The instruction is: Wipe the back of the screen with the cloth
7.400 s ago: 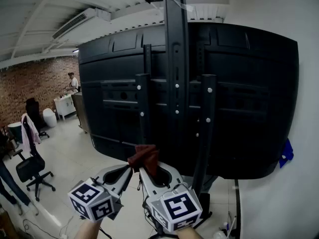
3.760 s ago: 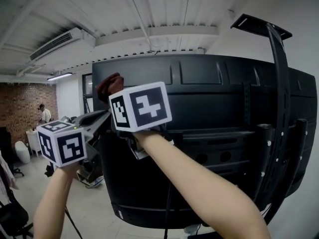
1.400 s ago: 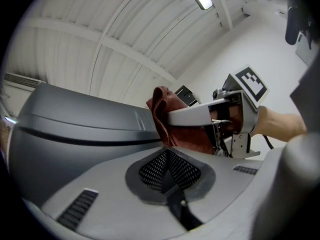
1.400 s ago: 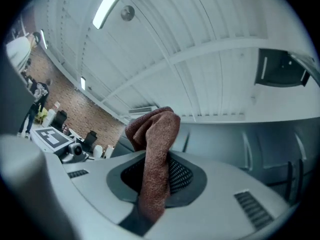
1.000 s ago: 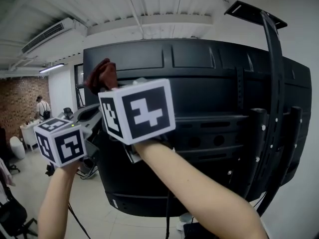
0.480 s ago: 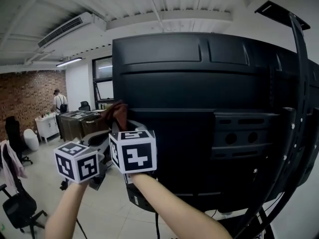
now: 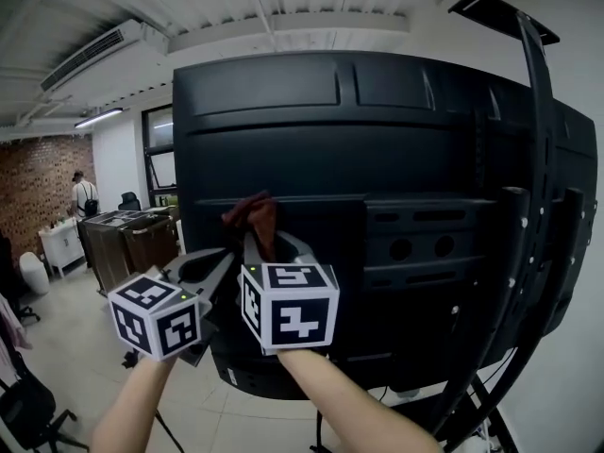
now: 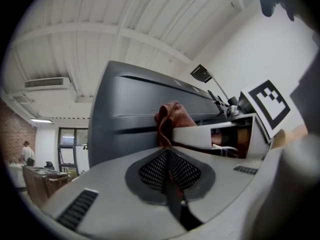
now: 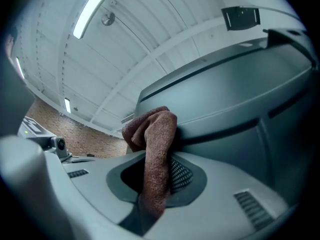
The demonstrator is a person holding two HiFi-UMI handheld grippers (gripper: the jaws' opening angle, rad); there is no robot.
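A: What is the right hand-held gripper (image 7: 267,245) carrying?

B: Its jaws are clamped on the brown cloth (image 9: 152,134). The bunched end sticks out past the tips and presses on the back of the screen (image 7: 425,149). The left hand-held gripper (image 8: 167,153) rides just beside it, jaws together on nothing.

A: And what has changed?

B: A second ago the cloth sat high, near the panel's top left corner. Half a second ago it was lower, by the left edge (image 7: 177,206). Now it is further in, at the step where the raised middle section begins. The upper left corner has probably been wiped, but most of the panel is still to do.

A: Where is there room to move?

B: To the right there is open dark panel until the upright mount bars (image 7: 510,253) and the stand pole (image 7: 536,111). The round holes (image 7: 422,248) and the ridges along that path could catch the cloth. Below, the panel runs on to its bottom edge. To the left, the edge is close.
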